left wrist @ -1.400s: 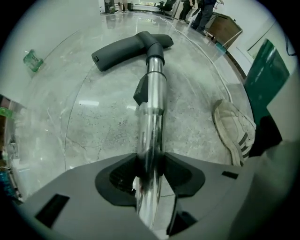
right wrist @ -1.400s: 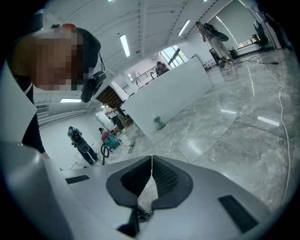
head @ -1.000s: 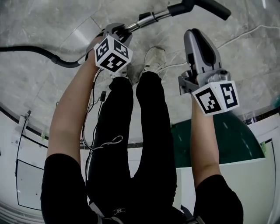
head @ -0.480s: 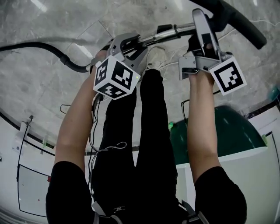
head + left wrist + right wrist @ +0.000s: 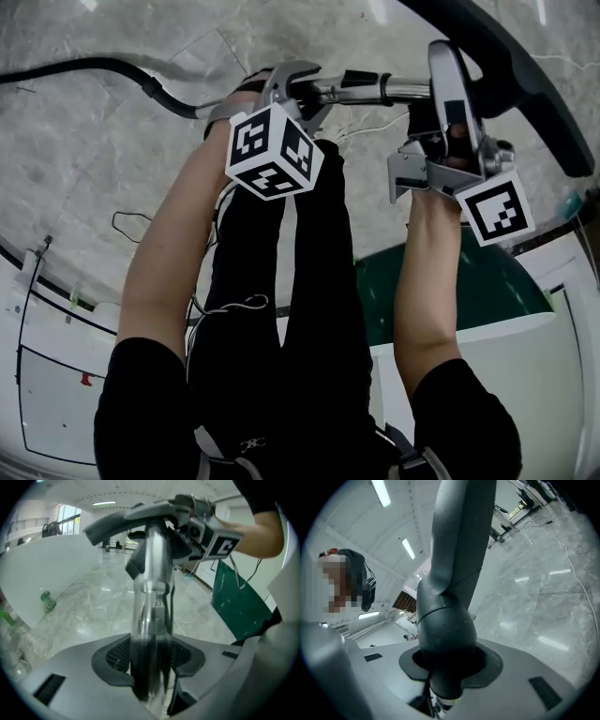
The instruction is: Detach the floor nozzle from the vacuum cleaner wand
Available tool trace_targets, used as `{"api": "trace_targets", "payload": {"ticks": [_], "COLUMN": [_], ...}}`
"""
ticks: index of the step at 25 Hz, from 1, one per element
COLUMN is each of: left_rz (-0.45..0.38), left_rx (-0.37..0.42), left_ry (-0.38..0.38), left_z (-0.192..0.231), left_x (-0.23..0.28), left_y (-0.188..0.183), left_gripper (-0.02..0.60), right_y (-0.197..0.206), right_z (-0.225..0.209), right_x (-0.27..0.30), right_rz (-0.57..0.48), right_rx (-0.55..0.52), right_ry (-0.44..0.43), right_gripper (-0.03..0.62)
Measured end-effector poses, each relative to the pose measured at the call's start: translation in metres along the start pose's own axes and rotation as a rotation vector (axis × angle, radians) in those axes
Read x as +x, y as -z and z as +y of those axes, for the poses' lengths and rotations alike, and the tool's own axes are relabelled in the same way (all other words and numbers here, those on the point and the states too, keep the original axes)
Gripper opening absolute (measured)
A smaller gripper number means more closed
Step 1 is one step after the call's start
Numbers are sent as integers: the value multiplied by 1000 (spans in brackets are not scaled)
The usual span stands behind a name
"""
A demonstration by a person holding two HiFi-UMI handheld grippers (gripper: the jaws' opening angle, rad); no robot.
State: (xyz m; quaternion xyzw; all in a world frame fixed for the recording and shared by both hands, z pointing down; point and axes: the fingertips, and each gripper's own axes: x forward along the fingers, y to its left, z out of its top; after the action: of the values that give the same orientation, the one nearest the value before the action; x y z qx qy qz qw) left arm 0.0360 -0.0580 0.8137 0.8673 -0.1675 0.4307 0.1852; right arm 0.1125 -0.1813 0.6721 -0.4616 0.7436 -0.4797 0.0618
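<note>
Up over the person's black-trousered legs (image 5: 281, 281), well clear of the marble floor (image 5: 112, 150), the whole front end of the vacuum is being held in the air. The left hand-held gripper (image 5: 295, 80) is clamped on the chrome wand (image 5: 366, 89). In its own view the tube (image 5: 152, 597) runs straight up out of the gap between the pads, with the jaws squeezed onto it on both sides (image 5: 150, 667).

The right hand-held gripper (image 5: 448, 70) sits just along the wand from it, on the dark grey floor nozzle (image 5: 525, 75). Its jaws have just been closing, and the nozzle's rounded neck (image 5: 454, 564) sits between them with the pads snug against it (image 5: 445, 667). A bit of chrome peeks out under that neck, so as far as I can see the nozzle is joined to the wand, not off it. From the left gripper view the nozzle's long head (image 5: 122, 520) crosses the top of the tube, tilted.

Other stuff: the black hose (image 5: 94, 66) trails off to the left across the floor, and a dark green panel (image 5: 450, 291) sits below the right forearm.
</note>
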Motion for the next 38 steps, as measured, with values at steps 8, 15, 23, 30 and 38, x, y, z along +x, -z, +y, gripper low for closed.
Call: {"api": "trace_targets", "payload": {"ticks": [8,15,23,30,38], "left_rz": [-46,22,54,115,294], "left_rx": [59,-2,-160,-149,-135], "left_ry": [4,257,784,295,411], "left_z": [-7,-47,-100,-72,-101], "left_x": [13,-1,-58,-5,8], "left_y": [-12,2,23,66,197], "left_gripper": [43,43,44,43,42], "right_y": [1,9,41,72,-22], "right_z": [6,5,49,-17,-59], "right_x": [3,-6,-8,17,-2], "right_rz": [12,-42,49,230,76], "right_rx": [-53,-11,31,59,-104], "right_ry": [-27,-63,-440,148,285], "right_gripper": [146,135,129,124,124]}}
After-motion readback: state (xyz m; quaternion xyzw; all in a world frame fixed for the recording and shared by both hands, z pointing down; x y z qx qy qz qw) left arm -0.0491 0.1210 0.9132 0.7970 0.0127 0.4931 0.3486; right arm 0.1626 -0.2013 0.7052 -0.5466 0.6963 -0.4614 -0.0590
